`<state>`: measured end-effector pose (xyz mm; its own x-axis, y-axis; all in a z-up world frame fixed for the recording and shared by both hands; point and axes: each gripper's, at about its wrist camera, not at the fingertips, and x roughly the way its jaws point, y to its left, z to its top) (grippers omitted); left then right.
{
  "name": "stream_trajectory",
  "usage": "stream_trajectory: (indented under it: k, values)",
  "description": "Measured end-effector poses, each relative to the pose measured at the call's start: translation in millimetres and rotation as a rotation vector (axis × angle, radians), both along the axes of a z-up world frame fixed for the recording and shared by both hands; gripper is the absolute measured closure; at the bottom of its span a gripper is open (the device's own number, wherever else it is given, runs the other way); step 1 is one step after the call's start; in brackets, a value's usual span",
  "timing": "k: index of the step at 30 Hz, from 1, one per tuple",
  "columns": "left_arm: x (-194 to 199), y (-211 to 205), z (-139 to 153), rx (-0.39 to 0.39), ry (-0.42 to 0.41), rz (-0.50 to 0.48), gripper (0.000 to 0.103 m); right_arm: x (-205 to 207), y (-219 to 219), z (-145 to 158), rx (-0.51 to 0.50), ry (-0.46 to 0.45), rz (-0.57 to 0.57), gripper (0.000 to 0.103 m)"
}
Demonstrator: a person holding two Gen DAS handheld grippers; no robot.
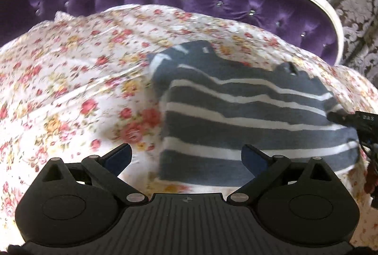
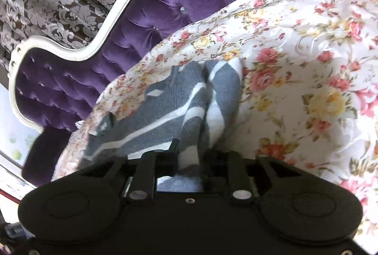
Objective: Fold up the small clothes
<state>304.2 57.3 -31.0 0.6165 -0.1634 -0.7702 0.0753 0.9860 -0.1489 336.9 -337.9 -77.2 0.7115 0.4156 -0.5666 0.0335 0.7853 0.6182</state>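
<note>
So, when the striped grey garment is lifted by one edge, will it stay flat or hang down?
The striped grey garment probably hangs down: it already bunches where the right tool pinches it. It looks like soft knit, so it is likely light and may drag across the floral sheet.

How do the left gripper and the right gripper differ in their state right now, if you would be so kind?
The left gripper stands open, while the right gripper is closed on the striped garment. The left gripper holds nothing and hangs over the garment's near edge; the right gripper pinches bunched fabric, with its tip at the garment's edge. Both point down toward the garment on the floral bedspread.
</note>
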Motion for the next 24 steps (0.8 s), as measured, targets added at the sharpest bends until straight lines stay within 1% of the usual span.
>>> stream_trajectory:
  k: [2,3,5,7,10,12,16,18,20,24]
  values:
    - [2.0,8.7,-1.6,-0.008,0.016,0.015,0.003,-1.3,6.5,5.7,-0.054,-0.012,0.002,0.076]
    - [2.1,13.6,-0.6,-0.014,0.02,0.018,0.003,-1.9,12.1,10.4,-0.101,-0.02,0.003,0.076]
    - [2.7,22.5,2.8,-0.018,0.013,0.029,0.003,-1.5,21.5,19.0,-0.166,-0.018,0.0,0.077]
    - [4.0,31.0,6.5,-0.011,0.01,0.046,0.003,1.2,33.0,32.3,-0.225,0.0,-0.012,0.078]
    - [4.5,45.2,14.0,-0.018,-0.003,0.079,0.003,7.3,58.9,59.9,-0.334,-0.016,-0.004,0.078]
    - [3.5,54.6,18.5,-0.028,-0.013,0.11,0.003,12.0,83.4,80.3,-0.393,-0.057,0.035,0.078]
    - [1.2,75.1,22.4,-0.083,-0.011,0.162,0.003,22.1,139.3,106.1,-0.44,-0.132,0.134,0.079]
    - [1.6,82.3,22.9,-0.101,-0.008,0.177,0.003,26.7,173.0,109.2,-0.445,-0.155,0.196,0.079]
    - [1.1,88.6,23.2,-0.112,-0.005,0.192,0.003,31.2,202.8,105.7,-0.449,-0.163,0.249,0.079]
    - [-0.1,99.7,25.5,-0.129,-0.011,0.214,0.003,36.3,257.1,83.4,-0.45,-0.15,0.336,0.079]
